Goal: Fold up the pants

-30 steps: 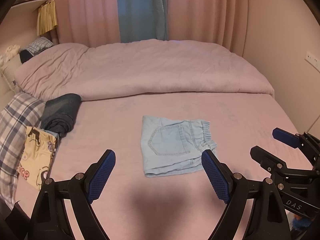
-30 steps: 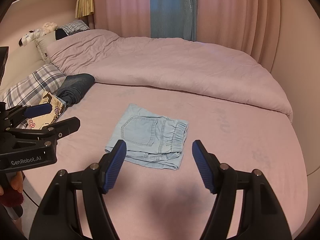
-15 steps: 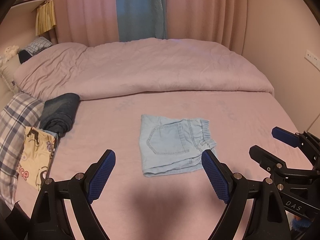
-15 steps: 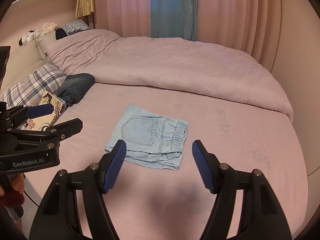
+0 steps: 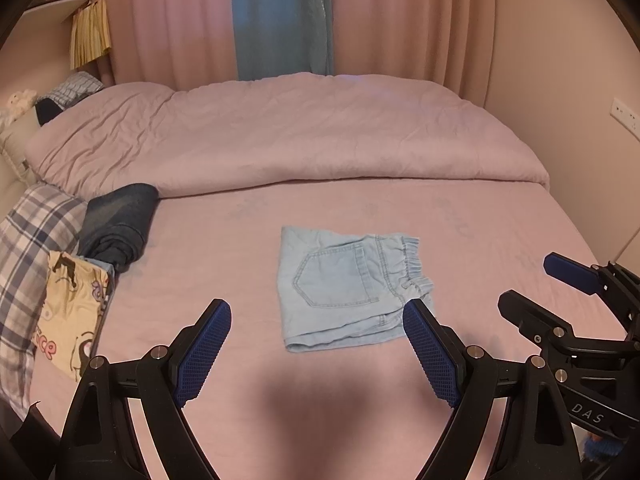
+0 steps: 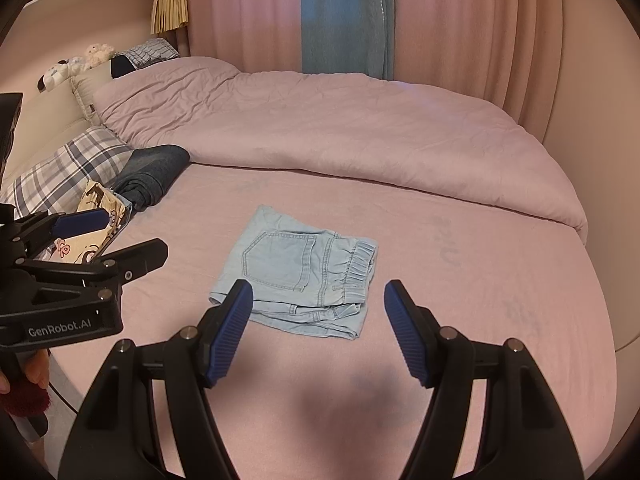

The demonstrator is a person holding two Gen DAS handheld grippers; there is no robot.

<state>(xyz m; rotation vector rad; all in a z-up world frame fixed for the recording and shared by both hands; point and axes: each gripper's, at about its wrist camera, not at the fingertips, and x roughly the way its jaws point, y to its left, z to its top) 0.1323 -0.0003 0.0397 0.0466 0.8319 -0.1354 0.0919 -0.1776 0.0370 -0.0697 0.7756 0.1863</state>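
Light blue denim pants (image 5: pixel 344 288) lie folded into a small square on the pink bed sheet (image 5: pixel 240 264), back pocket up, elastic waistband to the right. They also show in the right wrist view (image 6: pixel 296 276). My left gripper (image 5: pixel 316 344) is open and empty, held above the sheet just short of the pants. My right gripper (image 6: pixel 318 328) is open and empty, also just short of the pants. Each gripper shows in the other's view, the right one (image 5: pixel 560 292) at the right edge, the left one (image 6: pixel 96 236) at the left edge.
A pink duvet (image 5: pixel 280 136) is bunched across the far half of the bed. A dark folded garment (image 5: pixel 120 224), a plaid pillow (image 5: pixel 28 248) and a cartoon-print cloth (image 5: pixel 72 312) lie at the left edge. Curtains (image 5: pixel 280 20) hang behind; a wall stands at the right.
Both grippers stay open and empty; the views have shifted only slightly. The pants have not moved.
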